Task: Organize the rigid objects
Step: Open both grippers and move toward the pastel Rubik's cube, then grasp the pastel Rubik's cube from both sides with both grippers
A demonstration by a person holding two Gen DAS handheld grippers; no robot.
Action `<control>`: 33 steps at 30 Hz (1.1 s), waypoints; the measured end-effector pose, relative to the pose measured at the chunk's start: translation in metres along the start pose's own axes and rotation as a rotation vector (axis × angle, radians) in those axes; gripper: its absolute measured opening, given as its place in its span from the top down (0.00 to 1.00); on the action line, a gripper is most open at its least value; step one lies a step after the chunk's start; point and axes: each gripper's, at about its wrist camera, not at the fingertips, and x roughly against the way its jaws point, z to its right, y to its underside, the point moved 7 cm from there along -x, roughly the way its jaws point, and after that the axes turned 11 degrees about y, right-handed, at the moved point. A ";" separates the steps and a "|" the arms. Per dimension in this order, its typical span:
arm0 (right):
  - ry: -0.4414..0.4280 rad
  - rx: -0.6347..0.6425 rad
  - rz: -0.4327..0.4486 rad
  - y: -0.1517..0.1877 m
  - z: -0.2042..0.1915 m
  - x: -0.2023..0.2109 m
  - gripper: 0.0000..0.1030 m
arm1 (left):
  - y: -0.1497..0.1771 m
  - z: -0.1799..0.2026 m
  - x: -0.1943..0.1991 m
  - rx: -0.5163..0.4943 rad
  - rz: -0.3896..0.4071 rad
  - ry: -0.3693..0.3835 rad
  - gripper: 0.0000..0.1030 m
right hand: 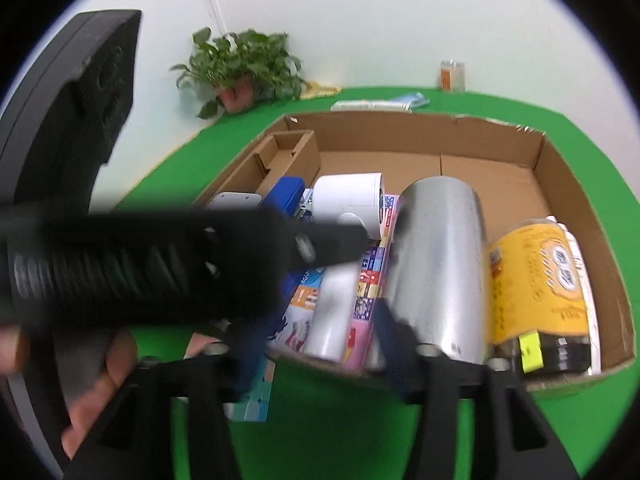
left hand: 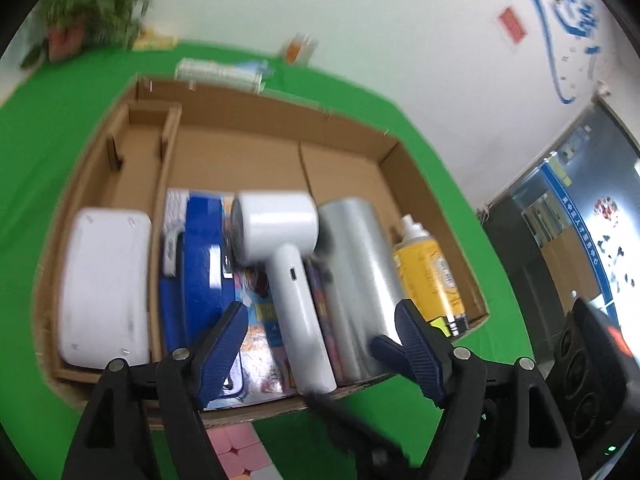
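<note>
A shallow cardboard box [left hand: 420, 184] on the green table holds a white hair dryer [left hand: 288, 248], a silver cylinder [left hand: 356, 272], a yellow spray can [left hand: 432, 272], a blue stapler [left hand: 202, 256], a white flat case [left hand: 104, 280] and a colourful booklet [left hand: 260, 320]. My left gripper [left hand: 320, 320] is open and empty, just above the dryer's handle. My right gripper [right hand: 316, 332] is open and empty at the box's near edge; the dryer [right hand: 348, 200], cylinder [right hand: 436, 256] and can [right hand: 536, 280] lie ahead of it. The left gripper's black body [right hand: 140, 264] crosses the right wrist view.
A small cardboard divider [left hand: 140, 148] sits in the box's far left corner. A potted plant [right hand: 240, 68], a jar [right hand: 452, 76] and flat packets [right hand: 380, 104] stand at the table's back. Pink blocks [left hand: 240, 452] and a light blue card [right hand: 256, 392] lie before the box.
</note>
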 end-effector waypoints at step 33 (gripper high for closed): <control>-0.164 0.069 0.007 0.081 -0.029 0.036 0.01 | 0.122 -0.084 0.031 0.278 -0.010 0.005 0.38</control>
